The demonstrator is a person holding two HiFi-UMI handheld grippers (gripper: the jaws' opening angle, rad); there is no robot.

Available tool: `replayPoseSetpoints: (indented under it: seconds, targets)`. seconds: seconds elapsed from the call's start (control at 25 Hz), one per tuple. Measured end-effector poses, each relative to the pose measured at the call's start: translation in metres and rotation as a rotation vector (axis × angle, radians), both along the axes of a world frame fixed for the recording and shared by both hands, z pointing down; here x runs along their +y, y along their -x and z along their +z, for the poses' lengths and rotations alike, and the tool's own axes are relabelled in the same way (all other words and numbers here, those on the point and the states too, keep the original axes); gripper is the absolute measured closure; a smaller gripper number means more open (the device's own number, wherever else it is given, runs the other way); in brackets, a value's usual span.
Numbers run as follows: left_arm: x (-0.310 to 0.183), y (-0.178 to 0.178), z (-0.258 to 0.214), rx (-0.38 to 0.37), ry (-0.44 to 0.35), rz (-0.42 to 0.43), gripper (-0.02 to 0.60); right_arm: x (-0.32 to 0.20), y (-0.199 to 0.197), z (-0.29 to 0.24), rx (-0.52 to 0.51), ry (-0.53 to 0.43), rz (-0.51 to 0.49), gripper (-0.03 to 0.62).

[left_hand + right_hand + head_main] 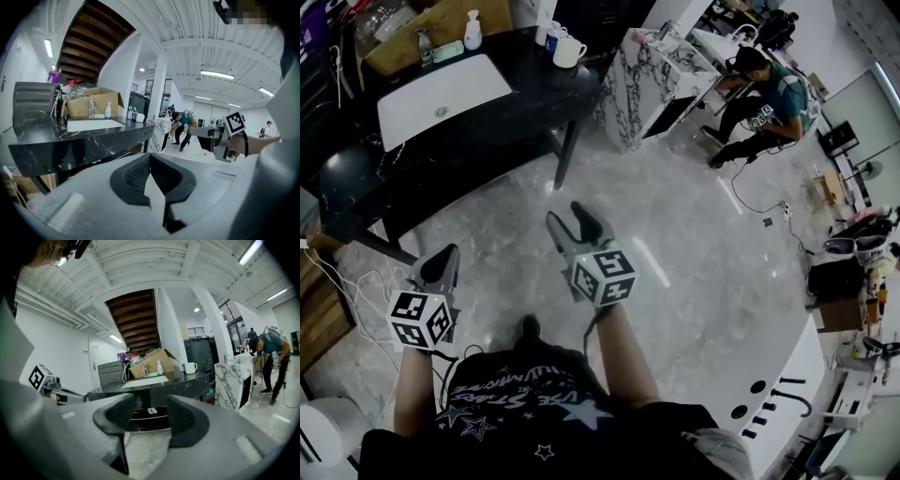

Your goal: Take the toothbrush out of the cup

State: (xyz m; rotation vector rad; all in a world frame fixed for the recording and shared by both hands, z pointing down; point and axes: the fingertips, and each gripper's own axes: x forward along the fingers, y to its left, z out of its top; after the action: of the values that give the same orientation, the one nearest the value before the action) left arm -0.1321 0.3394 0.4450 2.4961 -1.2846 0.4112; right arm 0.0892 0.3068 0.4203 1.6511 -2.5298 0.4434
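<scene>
A white mug and a smaller cup stand at the far right corner of the black table. Both show again in the right gripper view, the mug being the plainer. The toothbrush is too small to make out. My right gripper hangs over the marble floor, well short of the table, open with nothing between its fingers. My left gripper is lower left, also over the floor, with its jaws shut and empty.
On the table lie a white mat, a soap bottle and a cardboard box. A dark chair stands at its left end. Beyond are a marble-patterned cabinet and a crouching person. Cables trail on the floor.
</scene>
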Motion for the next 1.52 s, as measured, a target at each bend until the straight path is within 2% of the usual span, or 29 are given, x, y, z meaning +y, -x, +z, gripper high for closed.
replayPoseSetpoints:
  seconds: [0.24,0.48,0.68,0.92,1.16,1.52]
  targets:
    - [-0.037,-0.026,-0.011,0.006,-0.023,-0.033,0.572,-0.041,-0.020,0.003,0.016,0.014,-0.044,0.370]
    - [-0.075,-0.022,-0.008,0.010,-0.018,-0.063,0.572,-0.083,-0.022,0.011,0.010,0.035,-0.050,0.370]
    - [-0.132,-0.024,-0.008,0.015,-0.040,-0.054,0.572,-0.133,-0.024,0.016,0.069,0.032,-0.045,0.371]
    - [-0.237,-0.036,-0.026,0.027,-0.099,-0.032,0.572,-0.225,-0.042,0.003,0.067,0.015,0.006,0.372]
    - [-0.340,-0.042,-0.038,0.030,-0.102,0.009,0.572,-0.330,-0.054,-0.020,0.083,-0.014,0.053,0.370]
    - [-0.463,-0.030,-0.047,0.043,-0.079,0.015,0.572,-0.481,-0.069,-0.049,0.217,-0.022,0.131,0.370]
